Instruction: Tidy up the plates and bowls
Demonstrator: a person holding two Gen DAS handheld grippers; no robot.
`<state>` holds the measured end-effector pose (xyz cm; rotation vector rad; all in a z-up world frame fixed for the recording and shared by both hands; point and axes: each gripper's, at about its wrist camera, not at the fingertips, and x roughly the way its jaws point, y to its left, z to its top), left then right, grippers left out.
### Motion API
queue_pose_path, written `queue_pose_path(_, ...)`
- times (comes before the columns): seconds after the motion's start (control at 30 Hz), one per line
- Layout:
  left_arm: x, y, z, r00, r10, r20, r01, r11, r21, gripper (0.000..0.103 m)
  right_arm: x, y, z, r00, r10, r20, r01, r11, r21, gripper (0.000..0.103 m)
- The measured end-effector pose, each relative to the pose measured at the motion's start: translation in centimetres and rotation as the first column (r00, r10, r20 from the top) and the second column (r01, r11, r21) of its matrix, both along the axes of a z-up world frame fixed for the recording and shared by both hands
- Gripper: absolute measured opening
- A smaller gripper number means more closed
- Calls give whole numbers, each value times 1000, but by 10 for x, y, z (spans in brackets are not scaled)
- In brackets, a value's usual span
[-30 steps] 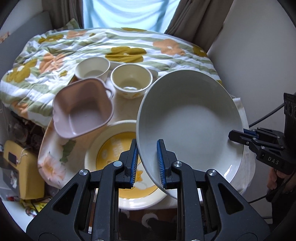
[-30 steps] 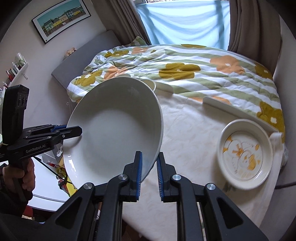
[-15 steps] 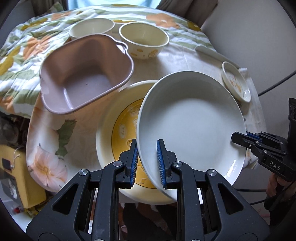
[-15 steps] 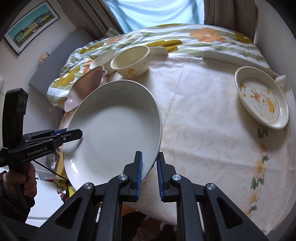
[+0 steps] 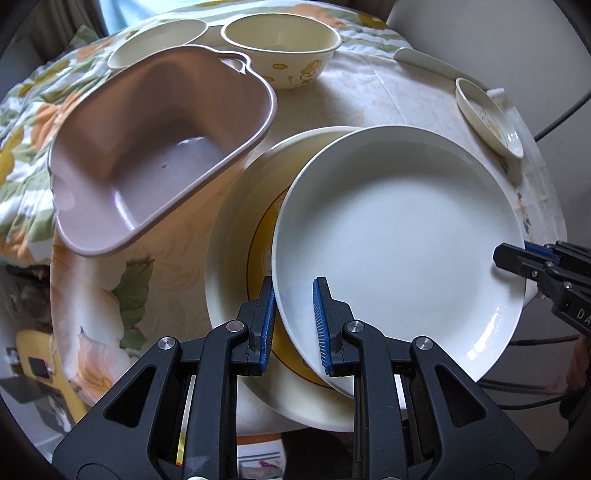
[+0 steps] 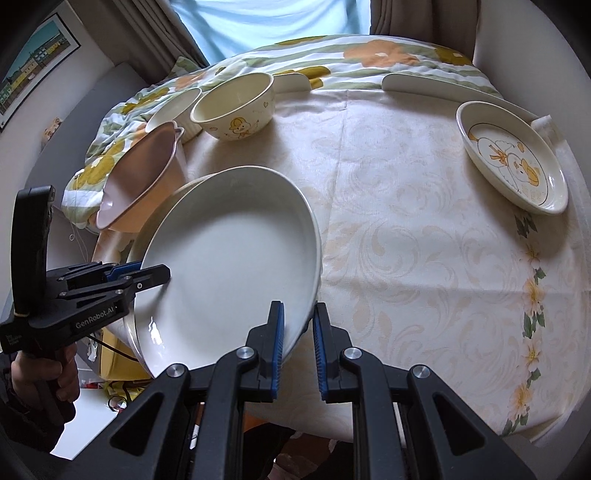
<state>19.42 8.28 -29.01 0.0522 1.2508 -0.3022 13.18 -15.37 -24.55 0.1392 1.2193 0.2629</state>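
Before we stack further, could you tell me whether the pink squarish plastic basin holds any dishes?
No, the pink squarish plastic basin shows only its bare inside in the left wrist view.

Looks like I'm in someone's bedroom at home

There's a floral quilt (image 6: 332, 62) behind my table (image 6: 424, 240), curtains (image 6: 173, 33) on the window, a framed print (image 6: 33, 70) on the wall, and cartoon bowls (image 6: 236, 107) around.

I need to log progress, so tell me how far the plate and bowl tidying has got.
Done: nothing looks stacked yet. In hand: both the left gripper and right gripper clamp the rim of the white plate, held tilted over the yellow plate. Left: setting it down there, then the small plate, the pink dish and two cream bowls.
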Motion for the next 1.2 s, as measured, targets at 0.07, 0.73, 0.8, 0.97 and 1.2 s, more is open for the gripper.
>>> queue_pose_path(0.07, 1, -4, 1, 1000, -13, 18, 13, 999, 34, 17, 0, 3, 0, 1000, -2, 1, 2, 1000, -8, 14)
queue_pose_path(0.73, -15, -24, 5, 978, -117, 171, 57, 945, 322, 17, -2, 29, -2, 999, 41, 13, -39, 990, -137, 14)
queue_pose_path(0.8, -16, -26, 5, 976, -127, 180, 60, 940, 336, 17, -3, 30, -3, 999, 44, 14, -42, 988, -151, 14)
queue_pose_path(0.97, -22, -29, 5, 972, -133, 195, 53, 928, 368, 17, -3, 34, -3, 999, 36, 15, -33, 984, -176, 14)
queue_pose_path(1.2, -27, -31, 7, 968, -137, 210, 43, 915, 400, 17, -4, 39, -3, 998, 56, 22, -50, 976, -210, 14)
